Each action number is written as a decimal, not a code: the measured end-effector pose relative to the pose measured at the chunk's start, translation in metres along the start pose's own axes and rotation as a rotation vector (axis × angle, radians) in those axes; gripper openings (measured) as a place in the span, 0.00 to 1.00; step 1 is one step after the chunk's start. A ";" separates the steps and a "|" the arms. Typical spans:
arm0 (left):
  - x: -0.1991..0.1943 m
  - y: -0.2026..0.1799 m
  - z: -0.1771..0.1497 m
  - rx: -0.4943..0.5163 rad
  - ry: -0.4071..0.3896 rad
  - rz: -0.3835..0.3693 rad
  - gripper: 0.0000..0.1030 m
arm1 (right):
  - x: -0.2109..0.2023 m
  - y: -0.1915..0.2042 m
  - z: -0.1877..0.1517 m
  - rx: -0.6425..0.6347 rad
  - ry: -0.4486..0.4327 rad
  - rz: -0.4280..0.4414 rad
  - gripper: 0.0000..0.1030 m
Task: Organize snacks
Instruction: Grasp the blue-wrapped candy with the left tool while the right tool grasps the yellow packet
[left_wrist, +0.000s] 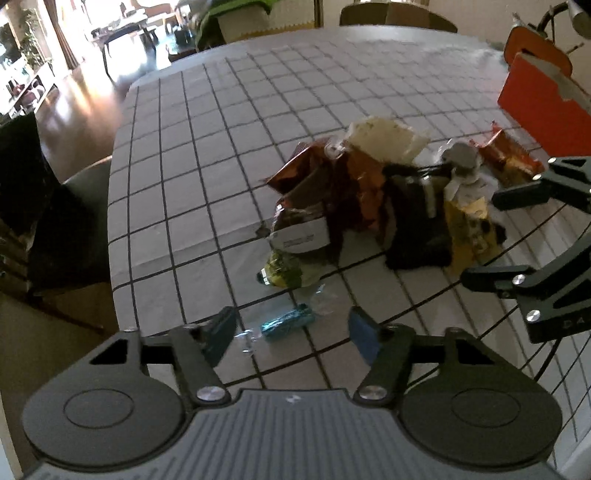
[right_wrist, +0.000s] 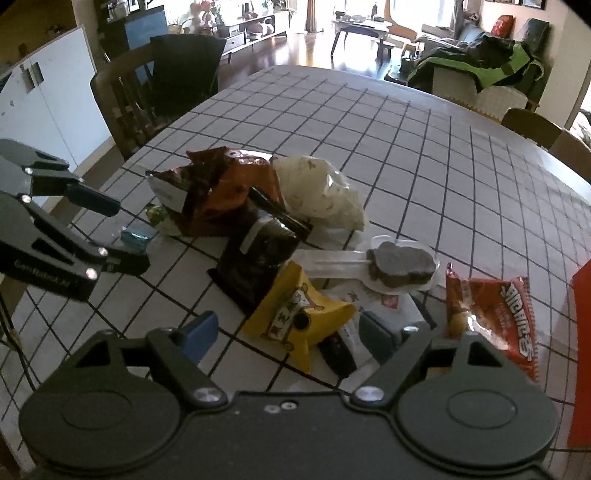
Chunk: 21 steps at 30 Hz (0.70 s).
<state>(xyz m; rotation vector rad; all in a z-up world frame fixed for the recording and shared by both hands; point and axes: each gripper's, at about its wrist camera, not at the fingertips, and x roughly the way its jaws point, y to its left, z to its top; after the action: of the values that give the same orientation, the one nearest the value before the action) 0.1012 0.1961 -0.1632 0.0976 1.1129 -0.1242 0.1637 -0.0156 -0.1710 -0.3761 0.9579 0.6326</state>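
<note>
The task looks to be at its very beginning: all the snacks lie together in one loose heap on the table with the checked cloth (right_wrist: 424, 147), and nothing seems sorted yet. An orange-red box (left_wrist: 546, 107) stands at the far side of the heap, and it is probably the place for the snacks, but the frames do not show its inside, so one cannot tell if anything is already in it. The left gripper (left_wrist: 291, 332) hangs low over the near edge of the heap, its jaws parted and holding nothing; a small blue-wrapped candy (left_wrist: 287, 322) lies on the cloth between its blue pads without being touched, so this candy seems to be its first target. The right gripper (right_wrist: 291, 334) is also spread wide and empty, and it stands over the yellow packet (right_wrist: 301, 319), which lies between its pads but is not pressed. The heap itself is mixed: an orange and brown foil bag (right_wrist: 225, 192), a white crinkled bag (right_wrist: 321, 192), a black packet (right_wrist: 258, 258), a grey bar on a stick in clear wrap (right_wrist: 400, 266) and a red packet with white letters (right_wrist: 495, 314). The bags overlap and lean on each other, so almost everything is still to do.
</note>
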 end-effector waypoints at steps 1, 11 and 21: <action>0.003 0.002 0.000 0.002 0.007 -0.003 0.53 | 0.001 0.001 0.001 -0.004 -0.001 -0.005 0.81; 0.005 0.001 -0.004 0.033 0.012 -0.047 0.25 | 0.008 0.001 0.003 0.001 0.003 -0.027 0.78; -0.002 -0.025 -0.013 -0.008 0.011 0.021 0.12 | 0.008 0.004 -0.001 -0.043 -0.028 -0.069 0.61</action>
<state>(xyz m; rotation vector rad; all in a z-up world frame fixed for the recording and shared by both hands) 0.0853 0.1729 -0.1676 0.1032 1.1231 -0.1007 0.1636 -0.0101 -0.1789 -0.4356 0.9025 0.5951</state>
